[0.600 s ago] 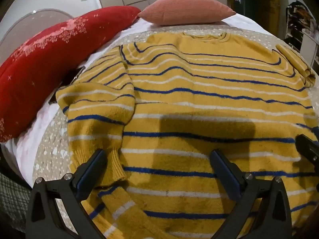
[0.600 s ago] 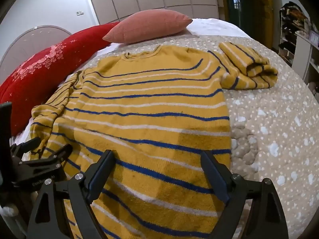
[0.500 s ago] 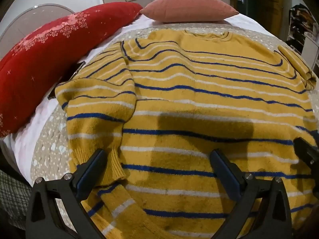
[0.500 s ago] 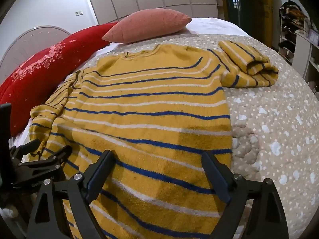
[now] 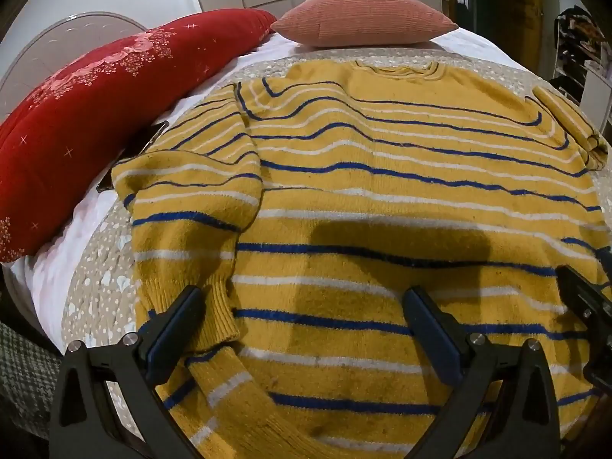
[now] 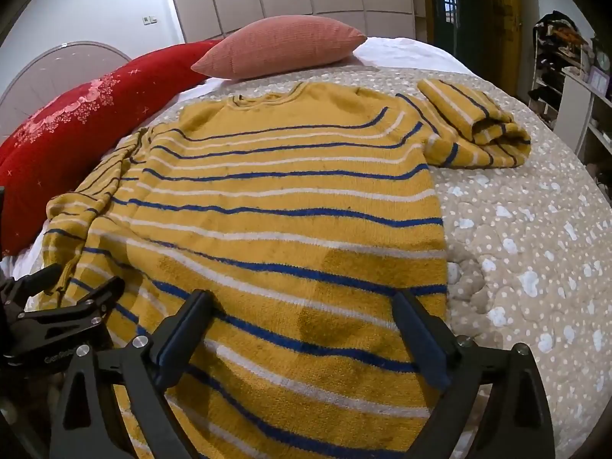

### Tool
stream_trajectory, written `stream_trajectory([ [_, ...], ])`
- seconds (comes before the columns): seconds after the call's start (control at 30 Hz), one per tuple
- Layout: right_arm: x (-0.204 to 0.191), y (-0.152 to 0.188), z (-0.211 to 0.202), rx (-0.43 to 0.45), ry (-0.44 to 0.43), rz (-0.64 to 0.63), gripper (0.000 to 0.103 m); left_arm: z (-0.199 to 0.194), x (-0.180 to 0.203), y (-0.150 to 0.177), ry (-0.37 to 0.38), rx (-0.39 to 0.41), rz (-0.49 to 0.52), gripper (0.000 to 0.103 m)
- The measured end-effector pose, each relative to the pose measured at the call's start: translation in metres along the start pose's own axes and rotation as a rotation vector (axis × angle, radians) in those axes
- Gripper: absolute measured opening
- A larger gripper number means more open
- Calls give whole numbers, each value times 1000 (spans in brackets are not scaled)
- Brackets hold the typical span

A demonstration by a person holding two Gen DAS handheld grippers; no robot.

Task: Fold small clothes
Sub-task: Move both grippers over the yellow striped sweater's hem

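A yellow sweater with blue and white stripes [image 5: 382,199] [image 6: 290,206] lies flat on the bed, neck away from me. Its left sleeve [image 5: 191,229] is folded down along the body's left side. Its right sleeve [image 6: 474,130] lies bunched at the far right. My left gripper [image 5: 302,306] is open and empty, hovering over the sweater's lower left part. My right gripper [image 6: 302,310] is open and empty over the lower right part. The left gripper also shows at the left edge of the right wrist view [image 6: 57,302].
A long red floral pillow [image 5: 84,114] lies along the bed's left side. A pink cushion [image 5: 363,19] sits at the head. The beige dotted quilt [image 6: 535,252] is bare to the right of the sweater. Shelves [image 6: 566,76] stand at far right.
Both grippers have shifted slightly over the sweater. The sweater has not moved and both jaws stay open.
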State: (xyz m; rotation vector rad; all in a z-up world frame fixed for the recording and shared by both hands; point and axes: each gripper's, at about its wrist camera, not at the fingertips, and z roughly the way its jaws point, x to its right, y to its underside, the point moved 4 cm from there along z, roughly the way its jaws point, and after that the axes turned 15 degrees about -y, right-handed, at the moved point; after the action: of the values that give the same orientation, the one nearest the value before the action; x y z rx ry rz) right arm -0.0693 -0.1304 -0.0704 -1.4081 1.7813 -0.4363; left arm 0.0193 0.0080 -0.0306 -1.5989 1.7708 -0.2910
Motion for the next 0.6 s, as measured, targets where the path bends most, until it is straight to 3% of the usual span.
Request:
stream_trajectory([
  [0.3, 1, 1, 0, 8, 0, -11, 99, -8, 8, 4, -89, 45, 12, 103],
  [0.6, 0, 5, -2, 20, 10, -34, 100, -26, -3, 8, -21, 23, 37, 103],
])
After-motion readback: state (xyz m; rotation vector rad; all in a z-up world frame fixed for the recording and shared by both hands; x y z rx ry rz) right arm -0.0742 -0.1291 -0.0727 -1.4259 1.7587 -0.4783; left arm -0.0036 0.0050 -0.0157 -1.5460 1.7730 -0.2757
